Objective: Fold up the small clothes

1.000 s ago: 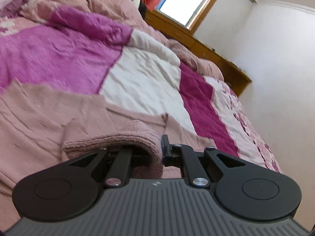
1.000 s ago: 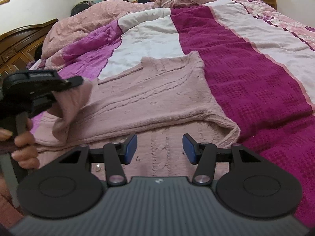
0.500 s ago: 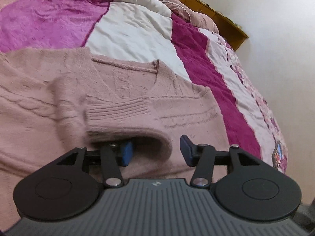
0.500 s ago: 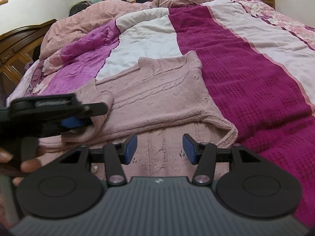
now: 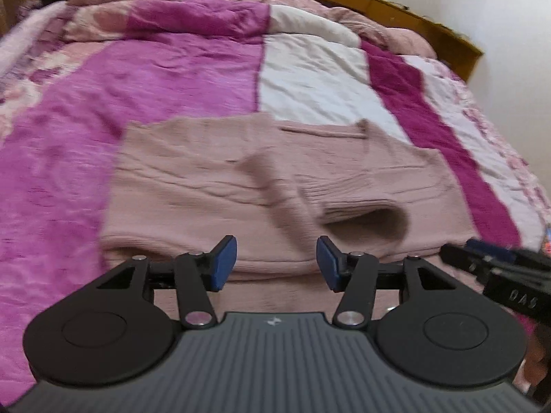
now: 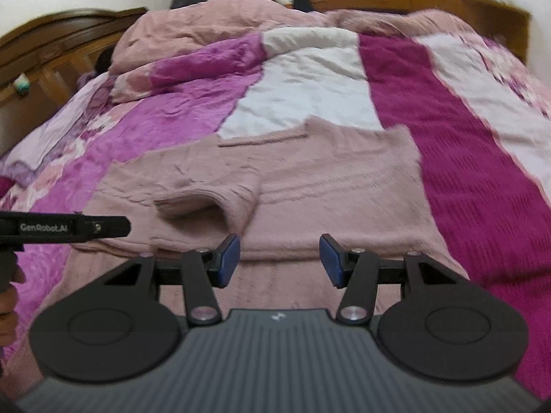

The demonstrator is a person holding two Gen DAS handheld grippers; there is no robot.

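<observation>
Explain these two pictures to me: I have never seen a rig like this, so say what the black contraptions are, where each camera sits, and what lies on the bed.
No robot here: a person holds a black two-finger gripper in each hand, and a fisheye camera on each one looks forward along its fingers. One picture is from the left gripper, the other from the right gripper; each also catches the other at its edge. Both stand open with blue pads apart, holding nothing. The left gripper's jaws have just been opening, and nothing is between them. On the patchwork bedspread of magenta, white and crimson lies a dusty-pink knitted sweater, spread flat, with one ribbed-cuffed sleeve folded in across its body. Behind it lies a heaped pink blanket.
</observation>
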